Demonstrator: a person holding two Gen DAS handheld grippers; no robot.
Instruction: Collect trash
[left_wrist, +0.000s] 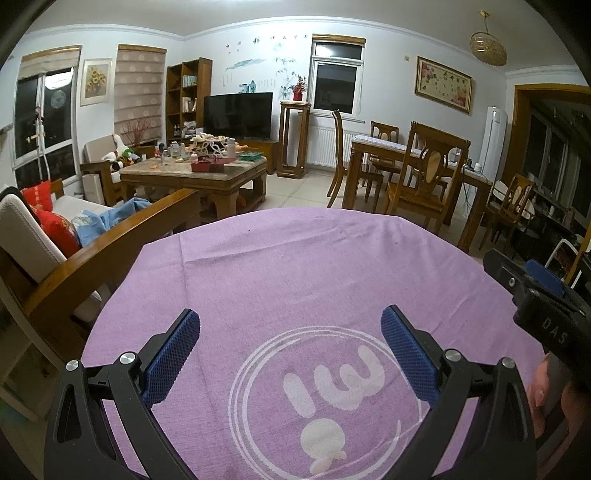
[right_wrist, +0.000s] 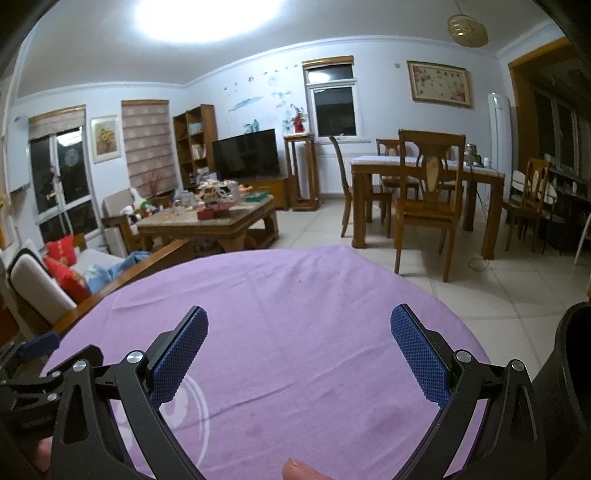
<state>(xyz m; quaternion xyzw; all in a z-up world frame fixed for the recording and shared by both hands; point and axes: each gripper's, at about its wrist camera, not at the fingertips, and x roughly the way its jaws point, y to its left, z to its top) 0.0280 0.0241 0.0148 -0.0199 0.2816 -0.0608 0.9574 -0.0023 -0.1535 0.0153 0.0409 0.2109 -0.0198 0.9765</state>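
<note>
Desk (left_wrist: 295, 266) surface carries a purple cloth (right_wrist: 295, 332) with a white circular logo (left_wrist: 325, 398). Left gripper (left_wrist: 290, 354) hovers over the logo, fingers (left_wrist: 171, 356) spread wide, nothing between them. Right gripper (right_wrist: 299, 354) hovers just beside it, fingers (right_wrist: 419, 356) likewise spread and empty. No trash item can be made out on the cloth in either view. A fingertip (right_wrist: 303, 470) shows at the lower edge of the right view. Sofa (left_wrist: 48, 236) stands left of the desk; dining table (right_wrist: 424, 177) well beyond.
</note>
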